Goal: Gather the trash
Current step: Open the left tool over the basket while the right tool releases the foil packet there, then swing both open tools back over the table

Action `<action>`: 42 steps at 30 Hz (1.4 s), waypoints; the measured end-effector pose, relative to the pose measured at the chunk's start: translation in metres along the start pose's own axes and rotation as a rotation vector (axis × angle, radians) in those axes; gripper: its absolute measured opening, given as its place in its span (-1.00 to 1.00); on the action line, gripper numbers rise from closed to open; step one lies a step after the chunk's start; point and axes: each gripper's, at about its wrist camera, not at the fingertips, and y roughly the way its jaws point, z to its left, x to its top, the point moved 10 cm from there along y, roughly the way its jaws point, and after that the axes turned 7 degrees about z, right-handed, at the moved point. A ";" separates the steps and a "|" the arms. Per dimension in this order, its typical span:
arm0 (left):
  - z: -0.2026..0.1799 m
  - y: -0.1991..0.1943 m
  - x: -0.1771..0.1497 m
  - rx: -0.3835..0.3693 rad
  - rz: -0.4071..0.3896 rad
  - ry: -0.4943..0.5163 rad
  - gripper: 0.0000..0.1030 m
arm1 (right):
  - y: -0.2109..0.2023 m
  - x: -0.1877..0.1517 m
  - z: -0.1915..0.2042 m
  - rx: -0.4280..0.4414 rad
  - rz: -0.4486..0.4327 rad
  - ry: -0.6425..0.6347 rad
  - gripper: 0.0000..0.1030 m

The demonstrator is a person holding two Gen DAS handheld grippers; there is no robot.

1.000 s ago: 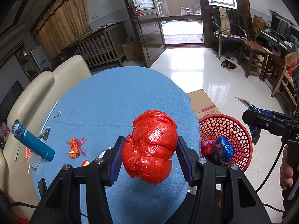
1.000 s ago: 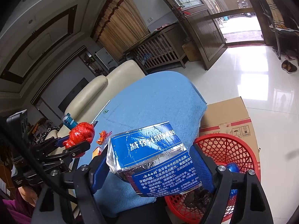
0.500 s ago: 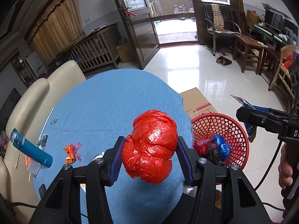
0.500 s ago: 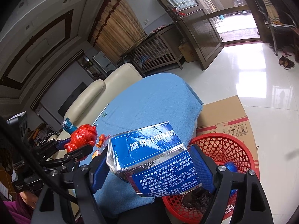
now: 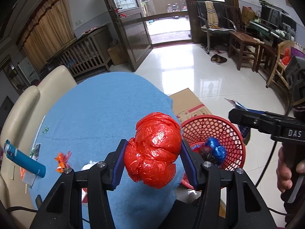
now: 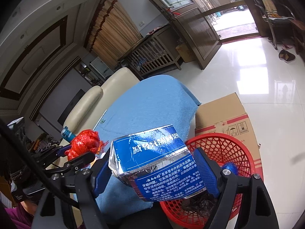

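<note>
left claw (image 5: 153,159) clenched on crumpled red plastic bag (image 5: 154,150) above blue desk (image 5: 99,114) edge | right claw (image 6: 154,169) grasping blue toothpaste box (image 6: 158,164) just beside red mesh basket (image 6: 230,145) on the floor

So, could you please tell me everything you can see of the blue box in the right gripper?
The blue box is a crumpled, flattened carton, glossy blue with silver foil edges and white Chinese print. The right gripper is shut on it, its blue pads pressing both sides. It is held tilted in the air, beside the blue-covered table and above the near rim of the red basket.
</note>
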 end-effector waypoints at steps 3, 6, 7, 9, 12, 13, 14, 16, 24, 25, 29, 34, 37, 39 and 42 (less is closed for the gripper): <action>-0.009 0.003 0.002 -0.026 0.000 0.009 0.12 | 0.000 0.001 -0.010 -0.006 0.002 0.026 0.63; -0.018 0.005 0.004 -0.058 0.002 0.018 0.12 | 0.000 0.000 -0.019 -0.012 0.001 0.049 0.63; -0.022 0.006 0.005 -0.069 0.003 0.023 0.12 | 0.000 0.000 -0.022 -0.012 0.002 0.059 0.63; -0.029 0.008 0.008 -0.086 0.004 0.034 0.13 | 0.001 -0.001 -0.028 -0.009 0.008 0.079 0.63; -0.038 0.012 0.012 -0.109 0.000 0.047 0.30 | 0.004 -0.002 -0.037 0.002 0.020 0.119 0.64; -0.040 0.014 0.014 -0.113 -0.001 0.048 0.35 | 0.004 -0.002 -0.039 0.008 0.022 0.135 0.64; -0.040 0.015 0.015 -0.116 0.000 0.047 0.36 | 0.005 -0.002 -0.041 0.016 0.024 0.150 0.64; -0.041 0.017 0.014 -0.127 0.004 0.040 0.36 | 0.004 0.000 -0.046 0.019 0.023 0.170 0.66; -0.018 0.018 0.002 -0.116 0.020 0.009 0.36 | 0.004 0.000 -0.046 0.025 0.009 0.182 0.67; -0.012 0.017 0.000 -0.108 0.019 0.000 0.36 | 0.005 0.000 -0.045 0.028 0.012 0.177 0.67; 0.013 0.008 -0.012 -0.090 0.001 -0.044 0.36 | 0.010 -0.001 -0.032 0.018 0.025 0.143 0.67; 0.070 -0.018 -0.041 0.021 -0.058 -0.108 0.36 | 0.017 0.004 -0.006 0.043 0.029 0.098 0.67; 0.121 -0.040 -0.069 0.121 -0.089 -0.173 0.37 | 0.030 0.021 0.031 0.106 0.015 0.060 0.67; 0.160 -0.060 -0.097 0.203 -0.108 -0.235 0.37 | 0.041 0.039 0.071 0.148 -0.021 0.010 0.67; 0.229 -0.091 -0.154 0.349 -0.114 -0.380 0.54 | 0.065 0.065 0.150 0.233 -0.075 -0.087 0.67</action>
